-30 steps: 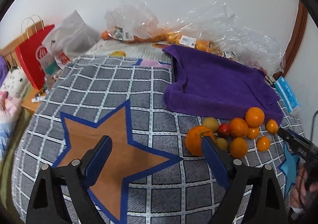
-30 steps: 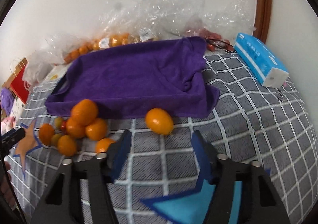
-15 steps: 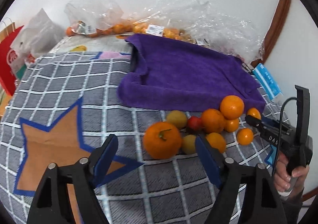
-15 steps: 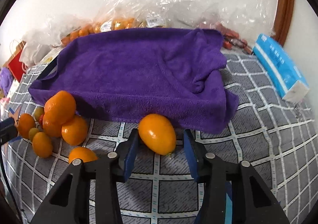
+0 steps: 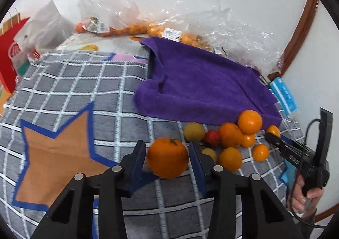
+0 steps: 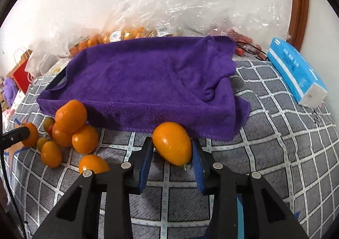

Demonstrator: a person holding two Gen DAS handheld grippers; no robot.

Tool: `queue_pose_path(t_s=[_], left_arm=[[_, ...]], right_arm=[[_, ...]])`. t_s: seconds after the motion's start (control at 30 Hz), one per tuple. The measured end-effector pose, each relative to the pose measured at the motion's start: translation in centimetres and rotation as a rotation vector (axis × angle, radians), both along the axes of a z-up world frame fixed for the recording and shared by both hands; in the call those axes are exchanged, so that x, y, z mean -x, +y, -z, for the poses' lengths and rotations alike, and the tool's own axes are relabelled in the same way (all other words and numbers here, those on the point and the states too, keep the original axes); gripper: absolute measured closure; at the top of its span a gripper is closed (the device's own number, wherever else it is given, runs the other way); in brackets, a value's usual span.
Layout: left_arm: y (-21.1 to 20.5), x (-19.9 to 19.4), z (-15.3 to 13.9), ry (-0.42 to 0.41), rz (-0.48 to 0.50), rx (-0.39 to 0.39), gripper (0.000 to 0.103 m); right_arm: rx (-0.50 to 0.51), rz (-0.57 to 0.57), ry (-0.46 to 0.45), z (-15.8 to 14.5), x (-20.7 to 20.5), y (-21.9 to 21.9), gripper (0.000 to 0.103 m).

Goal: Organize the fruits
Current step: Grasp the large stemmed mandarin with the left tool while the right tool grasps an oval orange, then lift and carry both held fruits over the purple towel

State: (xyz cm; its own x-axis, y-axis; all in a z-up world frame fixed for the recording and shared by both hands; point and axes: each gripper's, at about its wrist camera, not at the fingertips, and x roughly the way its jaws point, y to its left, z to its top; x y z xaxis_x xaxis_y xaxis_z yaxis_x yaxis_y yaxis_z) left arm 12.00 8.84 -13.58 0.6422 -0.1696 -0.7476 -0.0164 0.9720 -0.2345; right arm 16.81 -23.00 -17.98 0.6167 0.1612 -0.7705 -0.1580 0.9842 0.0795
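A round orange (image 5: pixel 167 157) lies on the checked blanket between the blue pads of my left gripper (image 5: pixel 167 154); the jaws are closing and both pads touch its sides. In the right wrist view an oval orange fruit (image 6: pixel 171 143) sits at the front edge of the purple towel (image 6: pixel 148 82), and my right gripper (image 6: pixel 171 150) is shut on it. A pile of small oranges (image 5: pixel 250 119), with yellowish fruits and a red one (image 5: pixel 211 136), lies between the two grippers. The right gripper (image 5: pixel 286 147) also shows at the right edge of the left wrist view, held by a hand.
Clear plastic bags of fruit (image 6: pixel 127 33) line the wall behind the towel. A blue tissue pack (image 6: pixel 294 69) lies at the right. A red paper bag (image 5: pixel 12 56) and a white bag stand at the far left. An orange star (image 5: pixel 57 158) marks the blanket.
The left gripper swung towards the fruit pile and narrowed around the big orange. The right gripper came up to the oval fruit and shut on it.
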Motion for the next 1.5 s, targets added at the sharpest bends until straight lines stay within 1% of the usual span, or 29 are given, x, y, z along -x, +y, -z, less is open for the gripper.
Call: queue_pose_path(t_s=[0.1,0.17,0.23,0.27,0.3,0.4,0.5,0.57,0.7,0.77,0.8,0.83,0.87,0.97,1.0,1.2,1.5], left_arm=[[-0.1,-0.5,0.3,0.014,0.003,-0.036,0.063],[-0.4,-1.0,1.0,0.041,0.027,-0.051,0.063],[-0.5,-1.1,1.8,0.064,0.044,-0.040,0.062],[-0.5,-1.0,2.1,0.060,0.039,-0.035,0.062],[-0.4,-0.8,2.1,0.045,0.033,-0.037,0.060],[-0.6,-0.3,2.2,0.032,0.050,-0.034,0.048],[-0.9,0.5,2.5,-0.004,0.048,-0.071,0.048],[-1.0,0.7,2.5,-0.007,0.040,-0.081,0.048],[-0.9,0.7,2.5,-0.007,0.036,-0.071,0.048],[-0.8,0.7,2.5,-0.008,0.033,-0.067,0.048],[-0.8,0.7,2.5,-0.009,0.031,-0.065,0.052],[-0.6,0.7,2.5,-0.011,0.024,-0.055,0.060],[-0.1,0.8,2.5,-0.015,0.025,-0.025,0.062],[1.2,0.9,2.7,-0.028,0.019,0.072,0.063],[1.3,1.0,2.7,-0.030,0.013,0.085,0.063],[1.2,1.4,2.4,-0.055,0.006,0.079,0.063],[1.4,1.9,1.9,-0.095,-0.008,0.086,0.063]], right_arm=[[-0.007,0.013,0.016,0.1,0.6,-0.1,0.067],[0.006,0.009,0.017,0.2,0.8,0.1,0.067],[0.035,0.001,0.013,0.3,0.8,0.6,0.067],[0.043,-0.001,0.013,0.4,0.7,0.8,0.067],[0.050,0.000,0.010,0.5,0.7,0.9,0.067],[0.084,0.001,0.002,0.6,0.6,1.4,0.066],[0.067,-0.003,0.003,0.6,0.5,1.2,0.065],[0.050,-0.008,0.006,0.6,0.5,1.0,0.063],[0.056,-0.021,0.007,0.7,0.5,1.2,0.057],[0.074,-0.029,0.005,0.7,0.5,1.5,0.057],[0.075,-0.032,0.003,0.7,0.5,1.5,0.058],[0.069,-0.034,0.002,0.7,0.5,1.4,0.064],[0.061,-0.032,0.001,0.7,0.5,1.3,0.068],[0.017,-0.030,-0.003,0.6,0.6,0.7,0.068],[0.012,-0.029,-0.006,0.5,0.7,0.6,0.068],[-0.012,-0.031,-0.037,0.0,1.2,0.5,0.068],[-0.022,-0.034,-0.066,-0.5,1.7,0.4,0.068]])
